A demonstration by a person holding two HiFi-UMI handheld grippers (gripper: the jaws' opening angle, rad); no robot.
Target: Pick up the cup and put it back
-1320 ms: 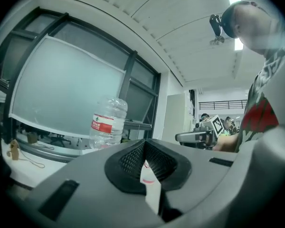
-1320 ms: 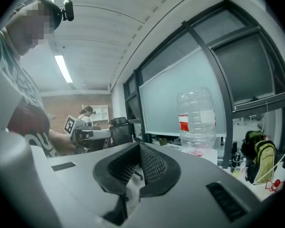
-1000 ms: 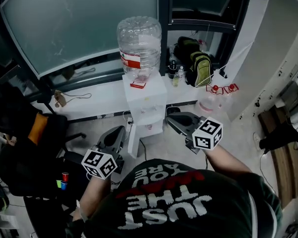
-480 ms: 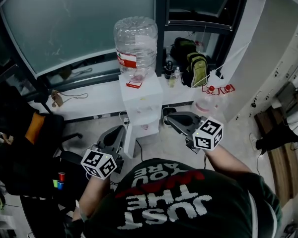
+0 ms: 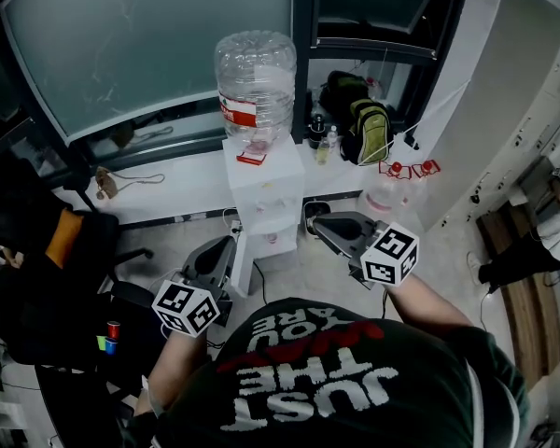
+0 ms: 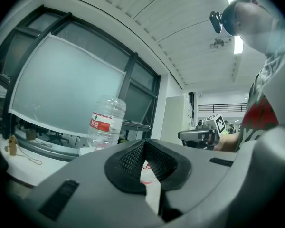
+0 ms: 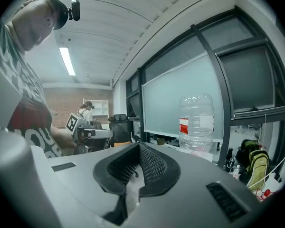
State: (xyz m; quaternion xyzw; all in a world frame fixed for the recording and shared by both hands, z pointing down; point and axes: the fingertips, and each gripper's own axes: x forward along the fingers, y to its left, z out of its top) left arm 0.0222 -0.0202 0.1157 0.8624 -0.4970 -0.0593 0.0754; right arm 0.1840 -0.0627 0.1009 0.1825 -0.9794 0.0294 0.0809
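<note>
A white water dispenser (image 5: 261, 189) with a big clear bottle (image 5: 255, 82) on top stands ahead of me by the window ledge. A small pinkish thing (image 5: 273, 238) sits in its recess; I cannot tell whether it is the cup. My left gripper (image 5: 226, 243) hovers just left of the dispenser's lower front, jaws shut and empty. My right gripper (image 5: 319, 222) hangs to the dispenser's right, also shut on nothing. In the left gripper view the shut left gripper (image 6: 145, 144) points at the dispenser. The right gripper view shows the shut right gripper (image 7: 139, 146) and the bottle (image 7: 196, 122) beyond.
A green and black backpack (image 5: 369, 129) and small bottles (image 5: 322, 143) stand on the white ledge (image 5: 168, 185). A black office chair (image 5: 47, 250) is at the left, and a clear container (image 5: 387, 194) with red pieces (image 5: 411, 168) at the right. Cables lie on the floor.
The head view has shifted a little, so the dispenser sits slightly further left in the picture. Both grippers stay shut in about the same places.
</note>
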